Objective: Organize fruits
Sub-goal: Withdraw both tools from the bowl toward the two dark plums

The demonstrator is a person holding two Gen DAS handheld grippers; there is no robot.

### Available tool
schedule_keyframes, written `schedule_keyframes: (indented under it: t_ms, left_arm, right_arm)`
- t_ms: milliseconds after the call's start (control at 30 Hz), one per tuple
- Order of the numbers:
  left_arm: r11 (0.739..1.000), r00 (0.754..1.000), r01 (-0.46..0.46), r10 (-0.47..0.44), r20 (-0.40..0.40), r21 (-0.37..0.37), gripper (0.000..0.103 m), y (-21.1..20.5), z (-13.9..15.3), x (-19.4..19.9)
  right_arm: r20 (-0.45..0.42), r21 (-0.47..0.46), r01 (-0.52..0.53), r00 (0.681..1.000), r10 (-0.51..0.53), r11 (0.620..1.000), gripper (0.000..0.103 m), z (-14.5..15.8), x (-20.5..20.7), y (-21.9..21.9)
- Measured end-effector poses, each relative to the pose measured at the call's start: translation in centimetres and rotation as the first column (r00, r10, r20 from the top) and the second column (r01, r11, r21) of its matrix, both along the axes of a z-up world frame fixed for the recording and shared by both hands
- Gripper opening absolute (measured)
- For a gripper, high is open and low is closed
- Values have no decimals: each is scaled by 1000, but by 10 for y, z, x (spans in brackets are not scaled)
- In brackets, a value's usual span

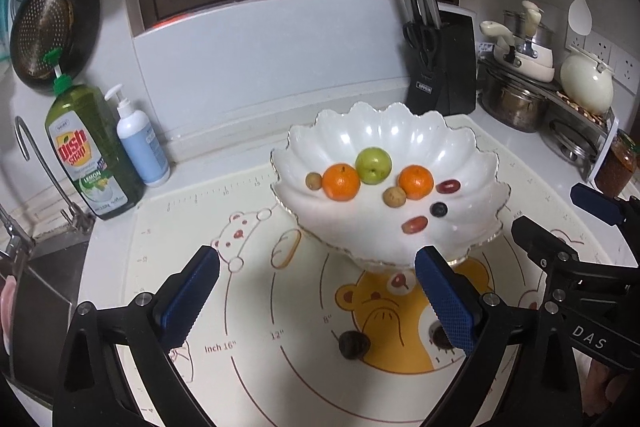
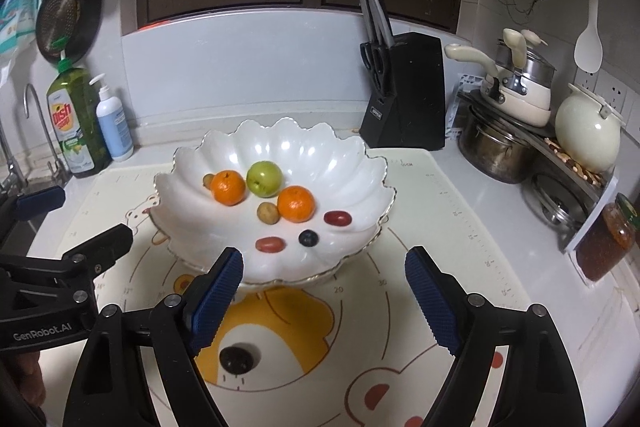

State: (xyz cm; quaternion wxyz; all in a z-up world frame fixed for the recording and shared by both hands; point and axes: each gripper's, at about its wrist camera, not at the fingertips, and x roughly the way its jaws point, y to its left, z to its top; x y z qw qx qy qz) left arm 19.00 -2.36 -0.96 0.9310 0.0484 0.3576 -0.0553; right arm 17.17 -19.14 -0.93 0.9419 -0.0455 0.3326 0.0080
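1. Your left gripper [image 1: 316, 291] hovers over the baking mat [image 1: 256, 307], just in front of the white scalloped bowl [image 1: 400, 131]; its jaws are spread wide with nothing between them.
2. Your right gripper [image 2: 324, 291] hovers beside it, also in front of the bowl; its jaws are spread and empty.
3. The bowl stands on the mat, which covers the table [image 2: 460, 171].
4. Inside the bowl, note the green apple [image 1: 373, 165] toward the back, with one orange [image 1: 341, 182] at its left and a second orange [image 1: 416, 182] at its right.
5. A small brown fruit [image 1: 313, 181] touches the left orange; another brown fruit [image 1: 395, 196] lies just in front of the right orange.
6. Nearer the front rim lie two red grapes [image 1: 415, 225] and a blueberry [image 1: 439, 209], apart from one another.
7. One dark round fruit [image 1: 353, 345] lies outside the bowl, on the mat in front of it, between the two grippers.
8. Behind the bowl stands a knife block [image 1: 444, 67]; to its left, a dish soap bottle [image 1: 86, 155].
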Motion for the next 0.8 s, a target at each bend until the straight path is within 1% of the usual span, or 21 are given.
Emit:
schedule_keyframes:
  t_ms: [167,433,667,800]
  left_arm:
    - [1000,1000,-1,1,-5,2,100,2,-6,-7]
    - [1000,1000,4,-3,-7,30,99,5,-17,-17]
    - [999,999,7,-6,-32,32,99,7,-30,-23]
    - [999,999,13,-11,-45,47,98,5,-40,-26]
  right_arm:
    - [-12,6,-2,1000,2,1000,84,-5,-5,3]
    - [-30,-17,-17,999,16,1000,84,-15,-14,9]
    - [-40,-38,-46,998,45,998,84,-24,-20,14]
    - [-55,-43,-66,996,64,997,84,-32,-23,16]
